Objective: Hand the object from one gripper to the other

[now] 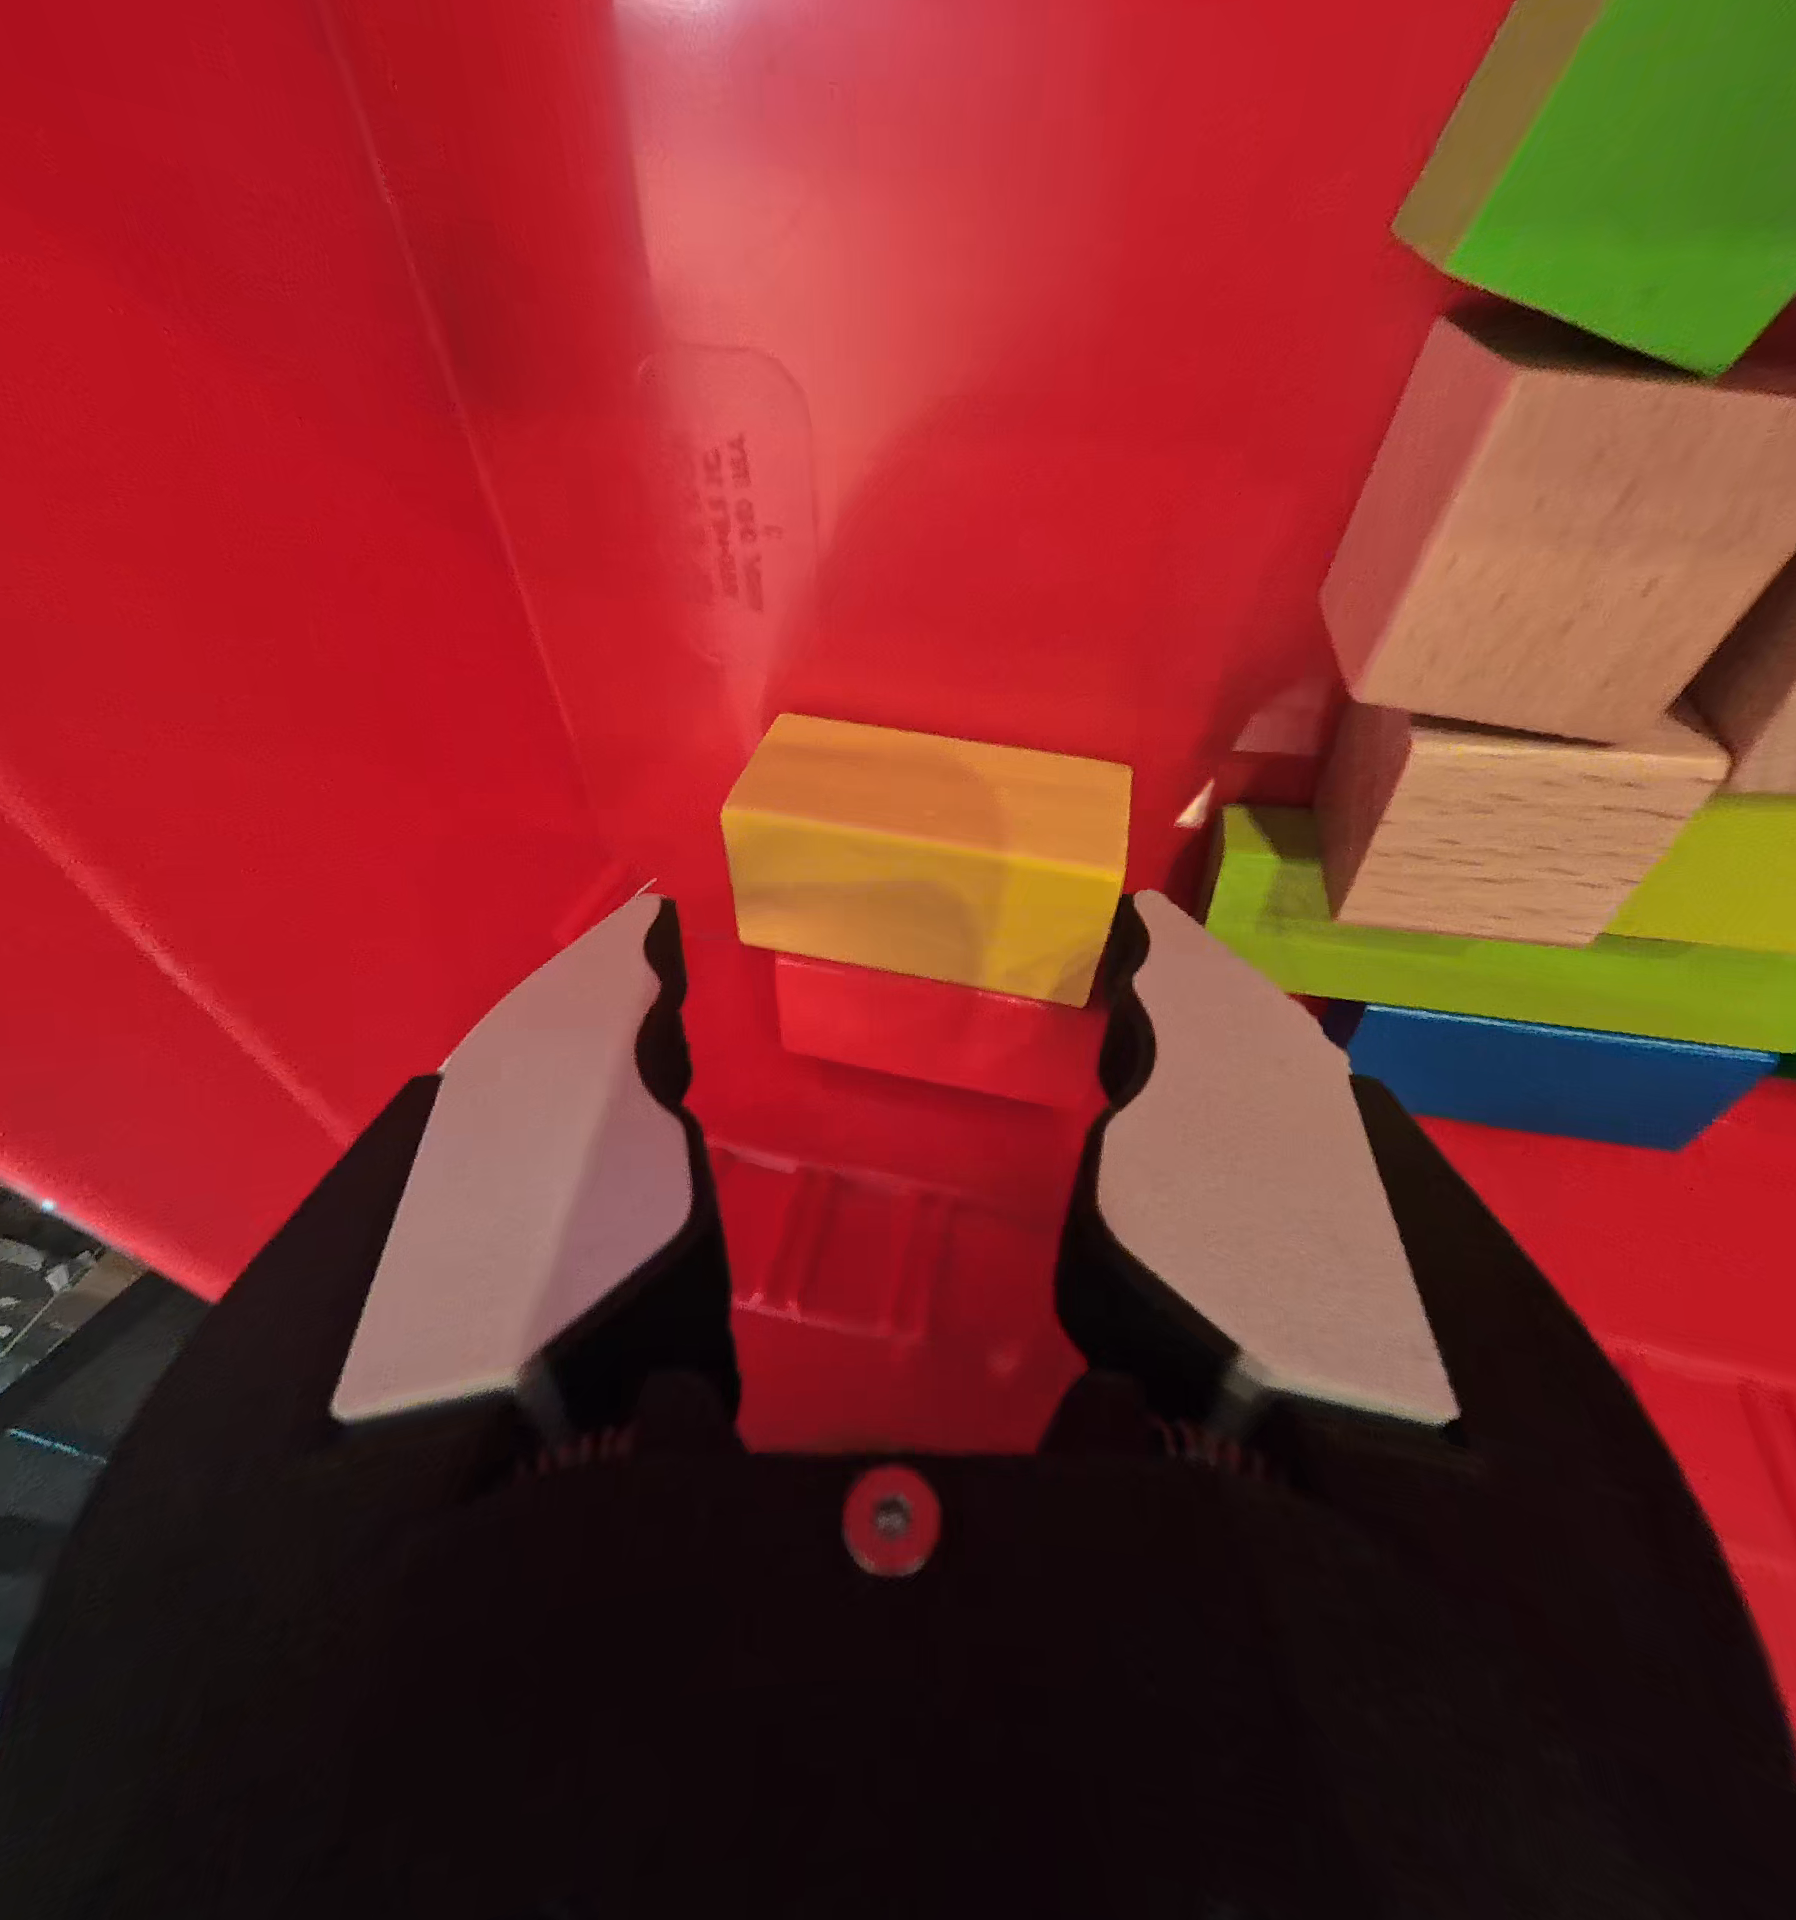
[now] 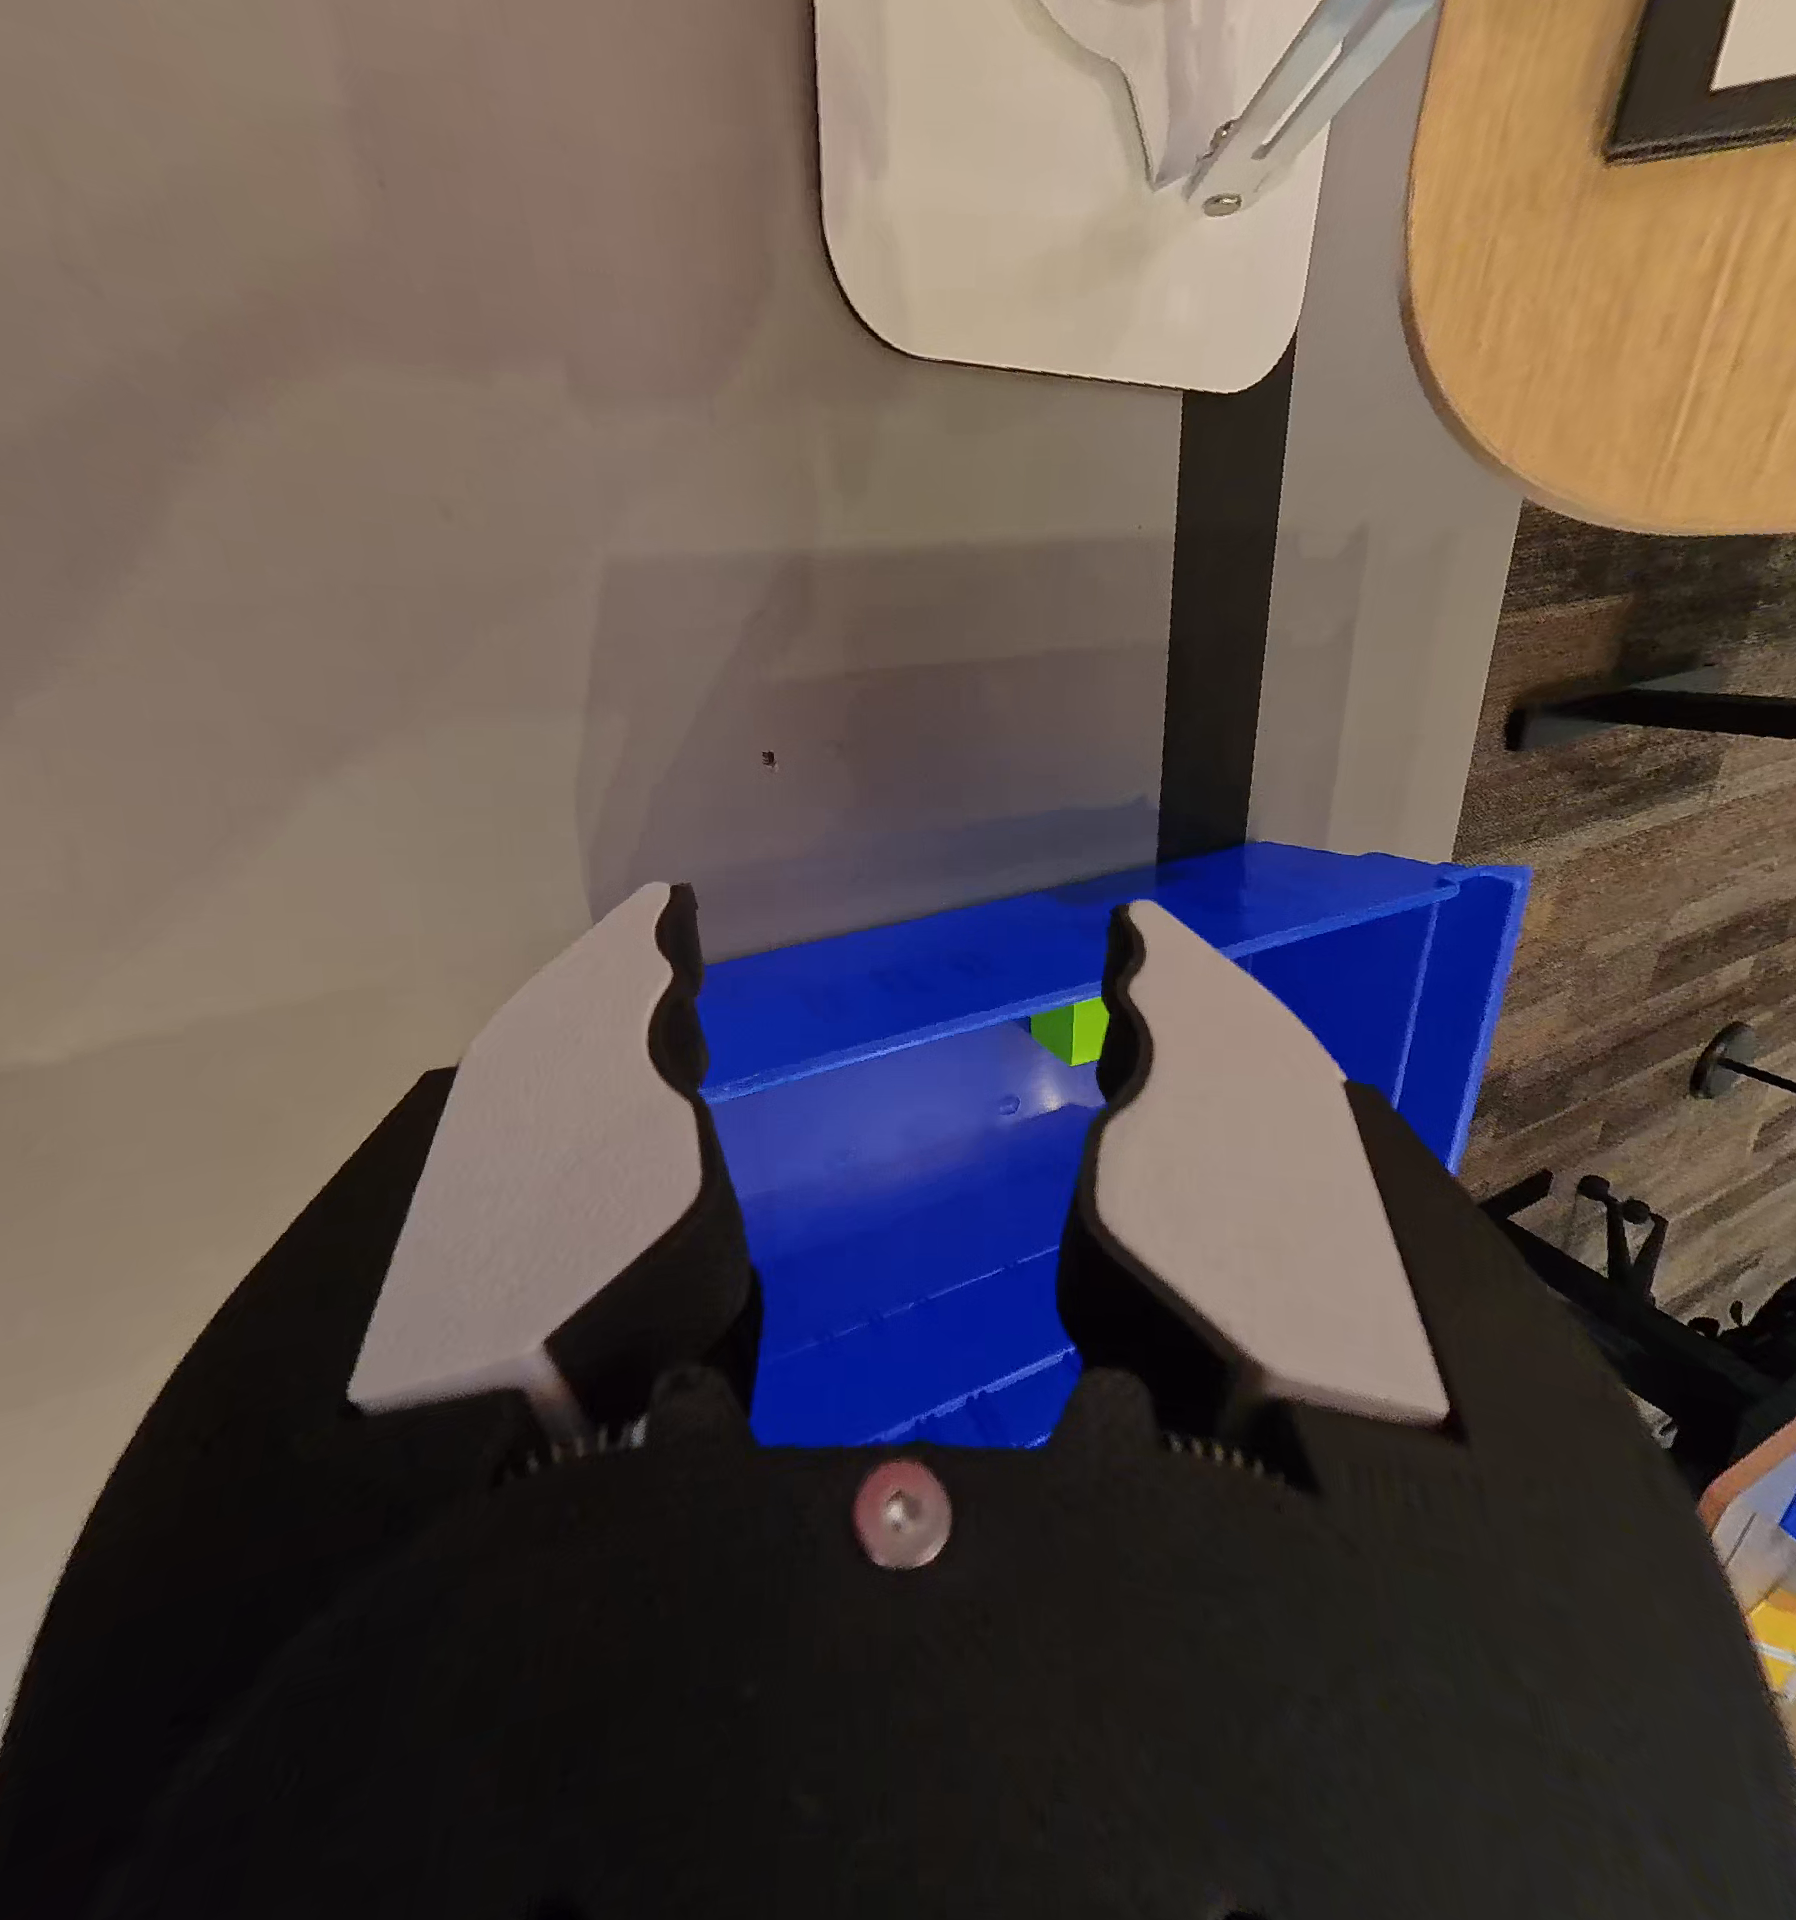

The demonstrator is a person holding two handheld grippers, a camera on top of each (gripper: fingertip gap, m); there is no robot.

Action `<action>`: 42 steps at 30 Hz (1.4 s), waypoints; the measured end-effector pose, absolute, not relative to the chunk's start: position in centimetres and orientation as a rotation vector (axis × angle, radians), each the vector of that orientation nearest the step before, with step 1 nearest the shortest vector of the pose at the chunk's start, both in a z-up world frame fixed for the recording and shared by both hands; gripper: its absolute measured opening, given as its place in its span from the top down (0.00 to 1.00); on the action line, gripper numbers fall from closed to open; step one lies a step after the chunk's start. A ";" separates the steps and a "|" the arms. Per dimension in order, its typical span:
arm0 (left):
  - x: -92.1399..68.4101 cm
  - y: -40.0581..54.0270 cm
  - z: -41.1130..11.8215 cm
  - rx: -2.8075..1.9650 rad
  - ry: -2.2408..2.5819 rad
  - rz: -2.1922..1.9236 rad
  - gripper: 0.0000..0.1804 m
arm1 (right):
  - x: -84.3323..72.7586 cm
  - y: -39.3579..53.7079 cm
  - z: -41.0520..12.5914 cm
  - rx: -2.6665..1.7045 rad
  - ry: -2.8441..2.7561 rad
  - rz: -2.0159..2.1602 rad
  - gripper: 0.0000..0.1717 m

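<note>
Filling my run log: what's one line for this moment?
left gripper open at yellow block in red bin | right gripper open over blue bin

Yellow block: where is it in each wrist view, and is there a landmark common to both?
Left wrist view: yellow block at centre, atop a red block in the red bin, just ahead of the open left gripper.
Right wrist view: not in it.
Shared landmark: none certain; green blocks appear in both.

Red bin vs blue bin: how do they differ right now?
The red bin holds many blocks: a yellow block on a red one, plus a pile of green, plain wood and blue blocks. The blue bin shows only one green block. The left gripper reaches inside the red bin; the right gripper sits in front of the blue bin. Both grippers are open.
</note>
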State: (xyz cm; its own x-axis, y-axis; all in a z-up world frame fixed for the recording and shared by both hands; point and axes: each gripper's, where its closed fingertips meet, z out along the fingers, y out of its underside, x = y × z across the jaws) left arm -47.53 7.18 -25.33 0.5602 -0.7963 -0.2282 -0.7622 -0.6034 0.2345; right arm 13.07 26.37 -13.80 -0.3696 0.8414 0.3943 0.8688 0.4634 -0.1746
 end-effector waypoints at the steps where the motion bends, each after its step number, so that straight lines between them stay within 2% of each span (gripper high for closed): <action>1: -47.4 7.2 -25.5 2.677 -1.349 -0.461 0.58 | 13.0 26.3 -13.8 -1.428 -2.290 -0.084 0.57; 7: -47.2 7.0 -26.0 2.691 -1.331 -0.414 0.61 | 12.8 25.7 -13.7 -1.417 -2.278 -0.069 0.58; 10: -46.4 7.5 -24.7 2.797 -1.343 -0.426 0.61 | 11.5 24.5 -12.4 -1.375 -2.221 -0.006 0.58; 13: -43.8 8.9 -20.6 3.056 -1.358 -0.473 0.61 | 8.2 21.1 -9.3 -1.267 -2.106 0.192 0.60; 17: -34.7 10.4 -12.5 3.458 -1.559 -0.376 0.61 | 1.7 14.9 -5.2 -1.071 -1.927 0.497 0.57; 24: -17.0 9.0 -3.3 3.681 -2.068 0.098 0.62 | -6.6 7.9 -1.8 -0.866 -1.715 0.872 0.53; 33: -6.7 7.8 -1.1 3.541 -2.415 0.544 0.62 | -7.4 6.8 0.3 -0.820 -1.625 1.075 0.52; 37: -5.6 7.6 -0.7 3.485 -2.496 0.637 0.62 | -6.4 6.2 0.5 -0.787 -1.658 1.118 0.60; 42: -4.5 7.5 -0.2 3.442 -2.545 0.757 0.62 | -5.5 6.2 1.1 -0.754 -1.619 1.196 0.62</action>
State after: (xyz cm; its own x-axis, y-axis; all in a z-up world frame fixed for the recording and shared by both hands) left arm -4.51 7.46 -0.23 0.4935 -0.7920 -0.3594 -0.4668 0.1075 -0.8778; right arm -5.46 6.18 1.10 -0.3567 0.8745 0.3286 -0.0572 0.3306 -0.9420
